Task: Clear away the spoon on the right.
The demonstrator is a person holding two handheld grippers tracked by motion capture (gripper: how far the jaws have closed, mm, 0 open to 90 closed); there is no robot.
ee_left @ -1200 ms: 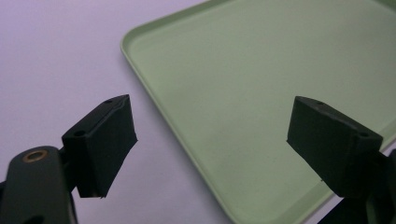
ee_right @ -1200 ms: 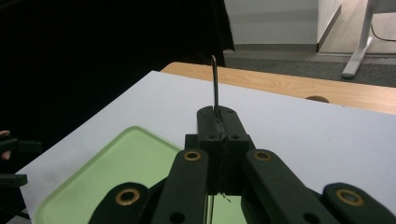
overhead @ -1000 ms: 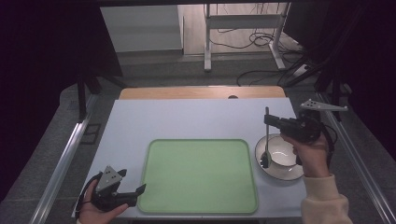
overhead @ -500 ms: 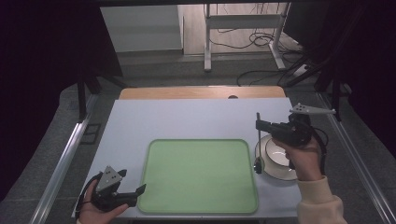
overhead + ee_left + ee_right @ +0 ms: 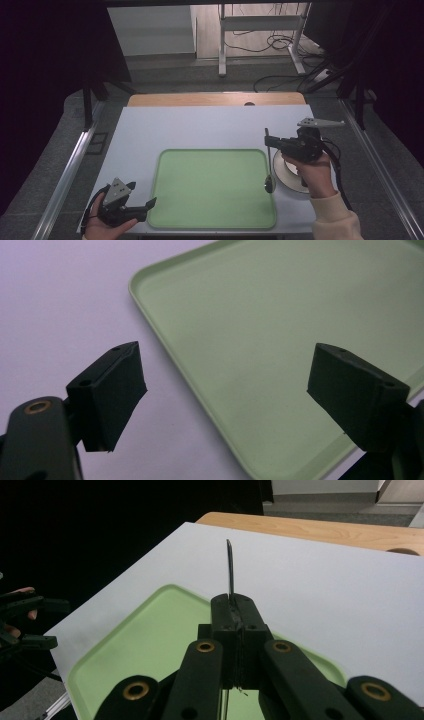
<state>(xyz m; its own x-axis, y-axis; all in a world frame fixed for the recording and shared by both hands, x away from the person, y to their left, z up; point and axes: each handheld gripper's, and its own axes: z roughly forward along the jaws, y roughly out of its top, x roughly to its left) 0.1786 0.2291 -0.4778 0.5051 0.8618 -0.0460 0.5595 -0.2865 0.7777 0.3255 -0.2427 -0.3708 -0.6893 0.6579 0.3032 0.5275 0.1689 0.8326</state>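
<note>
My right tool (image 5: 268,141) is clamped on the handle of a spoon (image 5: 268,165), jaws pressed together with the thin metal shaft between them; in the right gripper view the handle (image 5: 229,570) sticks straight up past the closed jaws. The spoon hangs nearly upright, bowl down, with the bowl low over the right edge of the green tray (image 5: 210,187), close to its rim. Whether it touches the tray I cannot tell. Just beside it to the right, partly under my hand, sits a white plate (image 5: 282,167) on the bench (image 5: 200,125).

My left tool (image 5: 147,205) rests at the near left corner of the tray, jaws well apart and holding nothing; in the left gripper view its pads (image 5: 115,390) frame the tray's corner (image 5: 280,340).

As I judge it, the spoon is lifted off the plate and is being carried across to the tray. The pick-up is done; what is left is to lower the spoon onto the green surface, lay it flat and let go. The tray is bare so far
</note>
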